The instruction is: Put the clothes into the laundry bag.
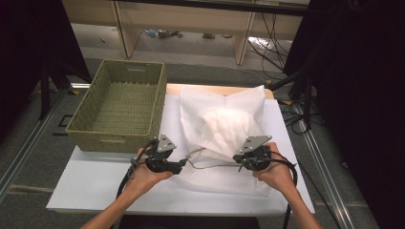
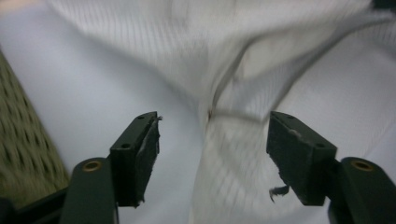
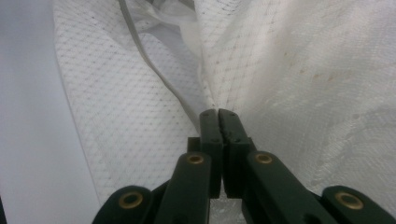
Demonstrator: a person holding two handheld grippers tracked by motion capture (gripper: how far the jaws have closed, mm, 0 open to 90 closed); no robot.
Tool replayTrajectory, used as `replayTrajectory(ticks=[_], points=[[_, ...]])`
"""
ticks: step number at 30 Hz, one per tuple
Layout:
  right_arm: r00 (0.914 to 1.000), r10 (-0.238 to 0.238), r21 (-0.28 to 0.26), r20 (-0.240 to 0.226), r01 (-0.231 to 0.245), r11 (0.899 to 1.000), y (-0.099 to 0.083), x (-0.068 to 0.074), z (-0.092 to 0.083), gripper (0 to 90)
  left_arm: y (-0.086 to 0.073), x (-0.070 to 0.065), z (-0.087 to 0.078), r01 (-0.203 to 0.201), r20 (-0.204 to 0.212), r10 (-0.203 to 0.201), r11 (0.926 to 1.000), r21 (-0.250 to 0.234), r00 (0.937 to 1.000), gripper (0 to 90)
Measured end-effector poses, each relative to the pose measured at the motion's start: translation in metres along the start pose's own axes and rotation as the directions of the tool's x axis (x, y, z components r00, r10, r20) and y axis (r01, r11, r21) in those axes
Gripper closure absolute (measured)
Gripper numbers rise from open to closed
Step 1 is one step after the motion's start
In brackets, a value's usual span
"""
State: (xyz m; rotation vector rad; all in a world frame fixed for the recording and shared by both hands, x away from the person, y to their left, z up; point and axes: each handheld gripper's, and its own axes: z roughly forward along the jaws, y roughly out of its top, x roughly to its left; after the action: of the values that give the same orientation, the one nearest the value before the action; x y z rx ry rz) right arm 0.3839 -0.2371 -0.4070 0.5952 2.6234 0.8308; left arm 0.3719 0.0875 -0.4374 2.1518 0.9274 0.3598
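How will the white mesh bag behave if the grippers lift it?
The white mesh bag will probably sag: its cloth already folds and bunches. It looks light, being thin netting. The right gripper, shut on a fold, seems unlikely to slip.

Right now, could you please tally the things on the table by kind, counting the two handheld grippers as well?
White mesh garment: 1
Green woven basket: 1
Grippers: 2, the left gripper open and the right gripper shut on the garment
Total: 4
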Motion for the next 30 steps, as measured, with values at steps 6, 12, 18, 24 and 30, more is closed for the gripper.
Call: replayTrajectory(ticks=[6, 12, 18, 24, 30], points=[[1.0, -0.009, -0.008, 0.001, 0.009, 1.0, 0.001, 0.0, -0.004, 90.0, -0.015, 0.013, 0.027, 0.038, 0.084, -0.047, 0.9925, 0.116, 0.9953, 33.5], [0.9999, 0.004, -0.023, 0.011, -0.004, 1.0, 0.0, -0.002, -0.012, 90.0, -0.012, 0.01, 0.033, 0.045, 0.182, -0.067, 0.9916, 0.122, 0.981, 46.1], [0.9999, -0.002, 0.008, 0.012, 0.002, 1.0, -0.004, -0.002, -0.013, 90.0, -0.011, 0.007, 0.032, -0.017, 0.206, -0.018, 0.9862, 0.165, 0.9783, 49.9], [0.9991, 0.032, 0.056, -0.026, -0.031, 0.998, -0.016, 0.002, -0.01, 90.0, -0.014, 0.0, 0.03, 0.072, 0.247, -0.105, 0.988, 0.137, 0.9635, 52.8], [0.9981, 0.046, 0.075, -0.041, -0.043, 0.996, -0.021, 0.0, 0.003, 90.0, -0.019, -0.01, 0.012, 0.07, 0.286, -0.094, 0.9932, 0.094, 0.9536, 76.9]])
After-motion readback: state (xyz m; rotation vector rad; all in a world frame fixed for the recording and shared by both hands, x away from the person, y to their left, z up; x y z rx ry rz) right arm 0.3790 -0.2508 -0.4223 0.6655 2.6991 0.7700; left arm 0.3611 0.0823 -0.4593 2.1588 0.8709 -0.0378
